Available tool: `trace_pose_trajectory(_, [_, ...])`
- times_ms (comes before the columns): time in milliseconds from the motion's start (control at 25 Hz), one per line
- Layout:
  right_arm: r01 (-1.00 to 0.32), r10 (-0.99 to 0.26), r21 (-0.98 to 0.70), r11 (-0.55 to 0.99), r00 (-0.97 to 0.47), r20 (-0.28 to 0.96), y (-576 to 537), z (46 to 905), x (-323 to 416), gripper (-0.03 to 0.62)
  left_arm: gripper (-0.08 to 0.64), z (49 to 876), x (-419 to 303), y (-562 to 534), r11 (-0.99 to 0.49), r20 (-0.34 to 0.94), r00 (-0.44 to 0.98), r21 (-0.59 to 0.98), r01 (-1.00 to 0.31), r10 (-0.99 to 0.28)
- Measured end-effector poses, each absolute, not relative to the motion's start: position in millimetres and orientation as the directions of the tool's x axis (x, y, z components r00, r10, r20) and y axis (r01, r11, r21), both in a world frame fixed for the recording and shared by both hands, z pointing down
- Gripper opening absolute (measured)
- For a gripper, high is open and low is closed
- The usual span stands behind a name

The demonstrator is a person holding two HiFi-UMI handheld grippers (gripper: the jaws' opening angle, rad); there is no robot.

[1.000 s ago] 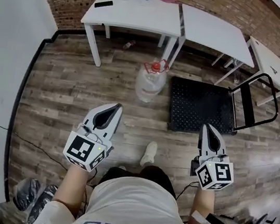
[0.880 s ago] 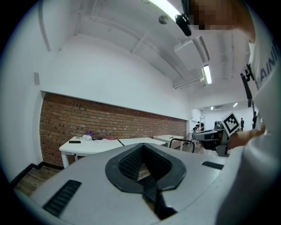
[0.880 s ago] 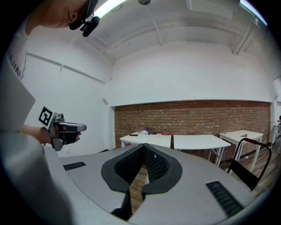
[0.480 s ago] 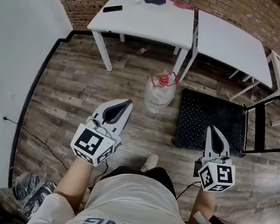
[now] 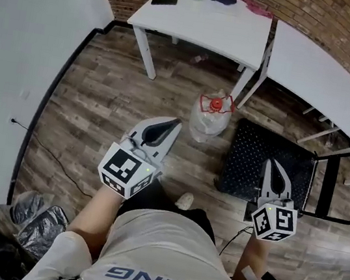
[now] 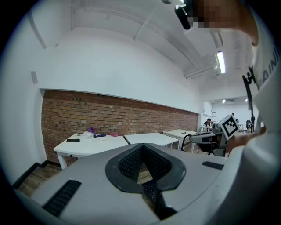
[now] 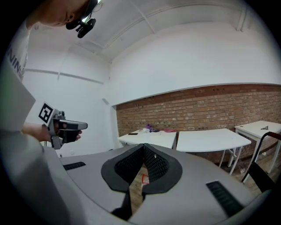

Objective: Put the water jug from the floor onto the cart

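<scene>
On the wood floor (image 5: 86, 115) ahead of me, the water jug (image 5: 208, 120) stands upright, its red cap and red handle on top. It sits just in front of a leg of the white table (image 5: 206, 26) and just beside the left edge of the cart (image 5: 251, 156), not on it. The cart's black studded deck lies flat on the floor, and its black handle frame (image 5: 345, 189) is at the right end.

I hold my left gripper (image 5: 175, 123) pointed toward the jug, and in the head view its tip comes near the jug without touching it. Its jaws are clenched tip to tip, with nothing between them. My right gripper (image 5: 271, 164) hangs over the cart's deck, its jaws pressed together the same way and gripping nothing.

A second white table (image 5: 311, 72) stands to the right of the first, both against the brick wall (image 5: 301, 11). A dark phone (image 5: 164, 0) lies on the first.
</scene>
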State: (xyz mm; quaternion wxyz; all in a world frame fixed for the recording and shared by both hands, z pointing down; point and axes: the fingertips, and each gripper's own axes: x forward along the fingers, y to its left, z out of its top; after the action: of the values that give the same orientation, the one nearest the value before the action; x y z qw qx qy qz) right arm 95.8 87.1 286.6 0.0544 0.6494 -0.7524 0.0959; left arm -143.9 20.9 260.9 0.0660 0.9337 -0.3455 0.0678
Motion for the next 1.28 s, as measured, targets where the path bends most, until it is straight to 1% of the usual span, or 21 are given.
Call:
trace_pose_trajectory(160, [-0.988,-0.962,-0.081,0.13,-0.145,0.23,71.2,299.7,93.1,0.005,0.002,269.7,-146.8,-0.8,-0.748,0.18,0.75,0.095,-0.657,-0.636])
trace_pose_trajectory(280, [-0.991,-0.963,-0.083,0.107,-0.124,0.241,55.0,305.7,93.3,0.005,0.001,276.1,-142.1,-24.4,-0.768,0.187,0.769,0.093,-0.634,-0.612])
trace_pose_trajectory(520, [-0.995,-0.962,-0.072,0.062,-0.079,0.263,-1.8,317.0,85.5,0.006,0.0,288.0,-141.2,-103.9,-0.797,0.186,0.798,0.101,-0.595,-0.573])
trace_pose_trajectory(720, [-0.998,-0.962,-0.066,0.021,-0.038,0.272,-68.7,319.5,72.0,0.006,0.002,307.0,-148.3,-174.3,-0.824,0.221,0.817,0.086,-0.56,-0.532])
trace_pose_trajectory(880, [-1.0,-0.964,-0.03,-0.002,-0.006,0.265,-108.1,310.6,66.3,0.006,0.002,315.2,-149.4,-218.8,-0.849,0.231,0.841,0.091,-0.52,-0.49])
trace_pose_trajectory(1080, [-0.999,-0.955,-0.024,-0.026,0.018,0.295,-128.5,326.5,79.5,0.006,0.002,322.5,-136.1,-250.2,-0.858,0.226,0.849,0.088,-0.506,-0.477])
trace_pose_trajectory(1280, [-0.998,-0.941,-0.054,-0.03,0.01,0.338,-144.1,364.7,103.3,0.006,0.0,354.4,-113.9,-263.4,-0.845,0.269,0.83,0.092,-0.527,-0.488])
